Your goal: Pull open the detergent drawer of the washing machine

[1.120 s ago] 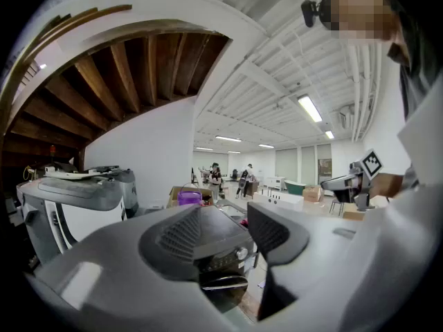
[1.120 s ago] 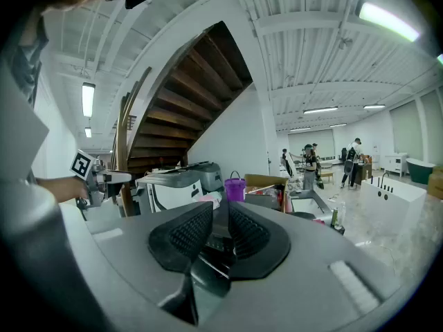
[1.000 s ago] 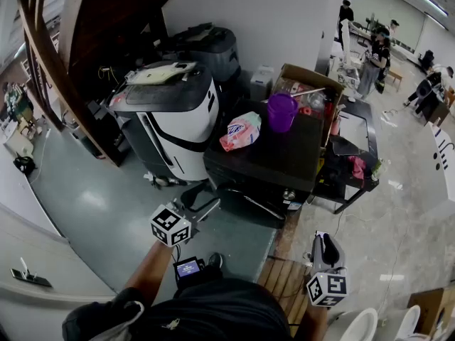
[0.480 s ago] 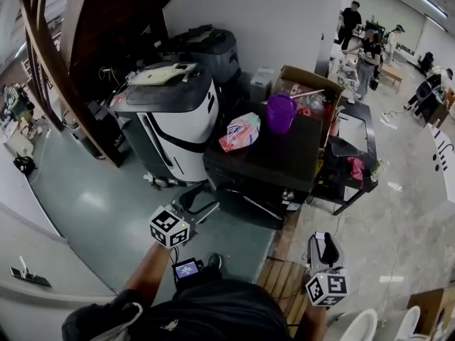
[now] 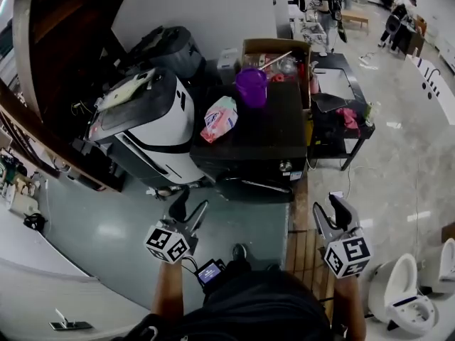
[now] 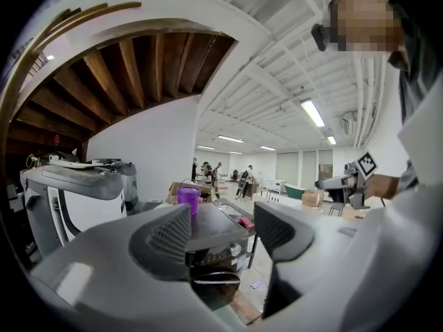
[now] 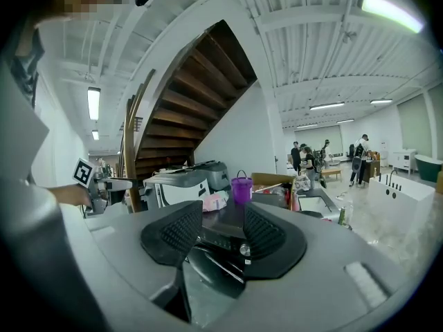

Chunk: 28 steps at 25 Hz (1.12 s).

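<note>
on a grey-green floor [image 5: 106, 219], between wooden stairs [image 5: 64, 20] and a white wall [image 5: 206, 6], one black washer [image 5: 263, 148] is facing the person. Its drawer cannot be made out. one purple bucket [image 5: 251, 86] and one pink pack [image 5: 219, 118] are sitting on top, one cardboard box [image 5: 274, 48] behind. two grippers, left [image 5: 192, 201] and right [image 5: 328, 206], are hovering well short of it - both claws narrowly apart, gripping nothing.
</note>
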Each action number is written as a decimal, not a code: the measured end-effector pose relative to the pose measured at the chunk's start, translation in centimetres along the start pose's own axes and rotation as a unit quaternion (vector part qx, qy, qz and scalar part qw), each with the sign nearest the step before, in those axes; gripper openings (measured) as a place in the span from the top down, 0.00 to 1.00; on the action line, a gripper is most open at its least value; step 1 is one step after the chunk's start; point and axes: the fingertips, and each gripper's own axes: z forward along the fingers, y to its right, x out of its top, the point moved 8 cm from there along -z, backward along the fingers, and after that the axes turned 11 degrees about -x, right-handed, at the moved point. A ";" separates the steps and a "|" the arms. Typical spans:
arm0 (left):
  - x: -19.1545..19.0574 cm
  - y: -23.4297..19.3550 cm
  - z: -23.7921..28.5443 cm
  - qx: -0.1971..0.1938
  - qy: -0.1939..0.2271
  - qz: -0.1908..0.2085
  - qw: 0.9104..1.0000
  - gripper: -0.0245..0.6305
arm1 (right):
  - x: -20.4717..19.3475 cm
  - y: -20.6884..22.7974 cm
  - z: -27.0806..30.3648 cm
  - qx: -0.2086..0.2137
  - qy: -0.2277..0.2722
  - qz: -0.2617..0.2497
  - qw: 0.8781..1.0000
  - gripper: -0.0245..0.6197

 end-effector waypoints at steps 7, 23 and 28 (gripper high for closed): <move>0.9 0.2 -0.2 -0.008 0.002 0.012 1.000 0.49 | 0.8 2.1 -1.3 -0.038 0.014 0.005 0.999 0.70; 1.3 -7.0 -0.5 -0.031 0.004 -0.001 1.000 0.49 | 4.0 3.0 0.3 -0.159 0.043 0.012 0.986 0.70; 1.8 -10.5 0.4 -0.047 0.010 -0.003 0.999 0.49 | 3.9 -0.4 2.6 -0.151 0.032 0.014 0.988 0.70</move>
